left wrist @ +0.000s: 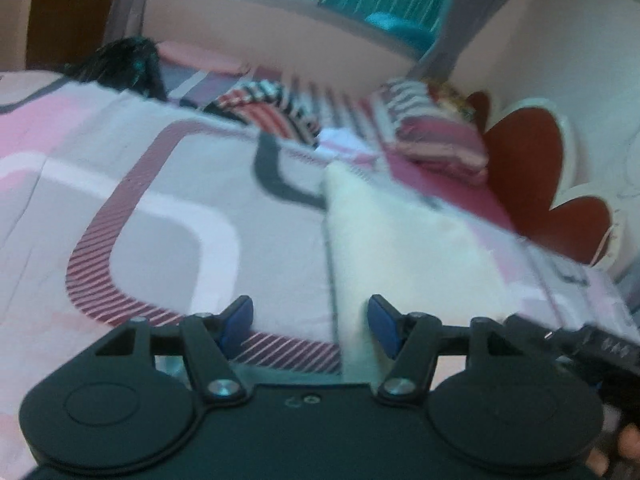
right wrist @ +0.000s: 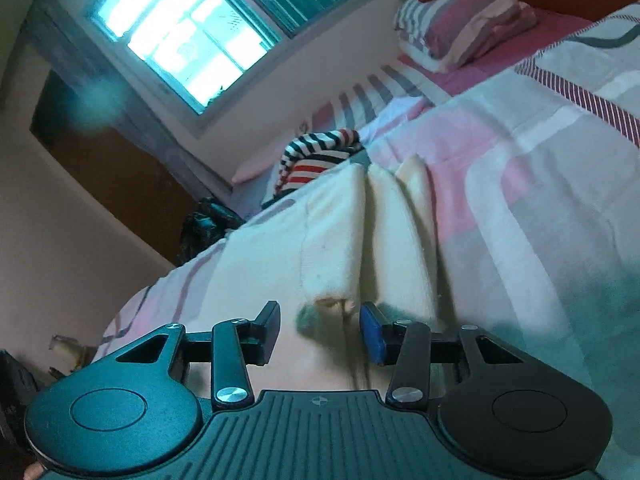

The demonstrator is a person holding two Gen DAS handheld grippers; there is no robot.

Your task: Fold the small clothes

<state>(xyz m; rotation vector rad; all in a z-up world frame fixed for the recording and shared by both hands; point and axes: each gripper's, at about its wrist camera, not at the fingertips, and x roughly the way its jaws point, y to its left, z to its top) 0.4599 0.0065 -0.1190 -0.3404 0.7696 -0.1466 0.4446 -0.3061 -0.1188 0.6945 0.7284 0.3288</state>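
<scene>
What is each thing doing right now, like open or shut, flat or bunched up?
Left gripper: open, holding nothing.
Right gripper: open, holding nothing.
Cream cloth: on the bed, creased into ridges.
Striped shirt: bunched up.
Pillow: lying on the bed.
Window: bright, curtain pulled aside.

Left claw (left wrist: 310,326), right claw (right wrist: 320,334) — seemingly both agape.

Daylight from window (right wrist: 180,44) at 10 o'clock, blown out w/ teal flare. Left view motion-blurred throughout; bedspread (left wrist: 168,184) smeared. Fisheye bends edges. Right view dim, green cast at 4 o'clock.
</scene>
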